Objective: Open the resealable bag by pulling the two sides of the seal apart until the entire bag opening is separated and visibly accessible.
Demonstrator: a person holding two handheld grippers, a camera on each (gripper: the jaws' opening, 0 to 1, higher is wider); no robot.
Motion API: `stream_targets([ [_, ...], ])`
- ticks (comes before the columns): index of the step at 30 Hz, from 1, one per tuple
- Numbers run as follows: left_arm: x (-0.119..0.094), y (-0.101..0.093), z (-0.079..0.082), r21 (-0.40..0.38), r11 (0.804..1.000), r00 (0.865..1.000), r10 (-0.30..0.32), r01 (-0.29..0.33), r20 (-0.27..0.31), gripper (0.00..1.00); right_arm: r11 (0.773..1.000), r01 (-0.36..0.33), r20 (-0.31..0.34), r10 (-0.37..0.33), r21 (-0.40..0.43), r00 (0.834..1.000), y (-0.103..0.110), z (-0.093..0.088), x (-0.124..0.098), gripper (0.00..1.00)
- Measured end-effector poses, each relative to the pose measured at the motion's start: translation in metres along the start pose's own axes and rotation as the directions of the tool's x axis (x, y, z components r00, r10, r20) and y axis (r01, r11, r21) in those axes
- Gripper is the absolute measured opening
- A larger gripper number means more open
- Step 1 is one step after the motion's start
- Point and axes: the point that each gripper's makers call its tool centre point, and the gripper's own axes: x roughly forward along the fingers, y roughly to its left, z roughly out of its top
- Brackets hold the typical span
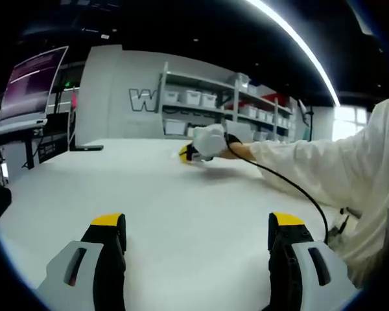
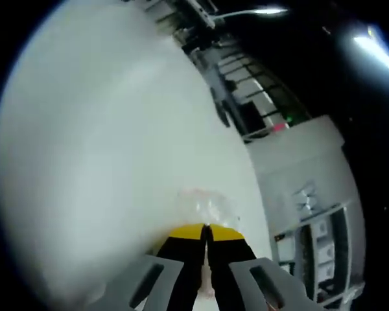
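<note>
Left gripper (image 1: 198, 227) nearest, jaws spread wide over bare white table (image 1: 181, 201), nothing between them. Farther across table, right gripper (image 1: 189, 154) in gloved hand (image 1: 211, 140), white sleeve (image 1: 324, 162) and black cable (image 1: 298, 191) trailing back. In right gripper view, right gripper (image 2: 205, 228) pinched together on edge of clear bag (image 2: 204, 208), lying flat on table just past yellow tips. Shelves with bins (image 1: 201, 100) beyond table.

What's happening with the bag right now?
Left gripper open, empty. Right gripper shut on clear bag, flat on white table. Nothing in the way.
</note>
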Motion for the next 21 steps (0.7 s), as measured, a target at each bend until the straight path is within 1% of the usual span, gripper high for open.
stream_targets([
  [3, -0.001, 0.0, 0.0, 0.0, 1.0, 1.0, 0.002, -0.002, 0.001, 0.9, 1.0, 0.028, 0.006, -0.028, 0.009, 1.0, -0.008, 0.002, -0.006, 0.0],
  [6, 0.0, -0.002, 0.001, 0.0, 1.0, 1.0, -0.002, 0.002, 0.002, 0.9, 0.997, 0.075, 0.022, -0.076, 0.024, 0.997, -0.023, 0.007, -0.014, 0.0],
  [8, 0.001, -0.004, 0.001, 0.003, 1.0, 1.0, -0.009, 0.009, 0.001, 0.9, 0.996, 0.088, 0.027, -0.089, 0.023, 0.996, -0.028, 0.009, -0.018, 0.0],
  [13, 0.0, -0.006, 0.002, 0.006, 1.0, 1.0, -0.013, 0.013, 0.003, 0.9, 0.993, 0.12, 0.035, -0.12, 0.0, 0.992, -0.037, 0.013, -0.028, 0.0],
  [16, -0.001, -0.007, 0.003, 0.009, 1.0, 1.0, -0.01, 0.01, 0.003, 0.9, 0.99, 0.143, 0.036, -0.143, 0.008, 0.989, -0.043, 0.014, -0.034, 0.0],
  [21, -0.004, -0.01, 0.003, 0.013, 1.0, 1.0, -0.009, 0.009, 0.003, 0.9, 0.988, 0.156, 0.041, -0.156, 0.01, 0.987, -0.047, 0.017, -0.043, 0.0],
])
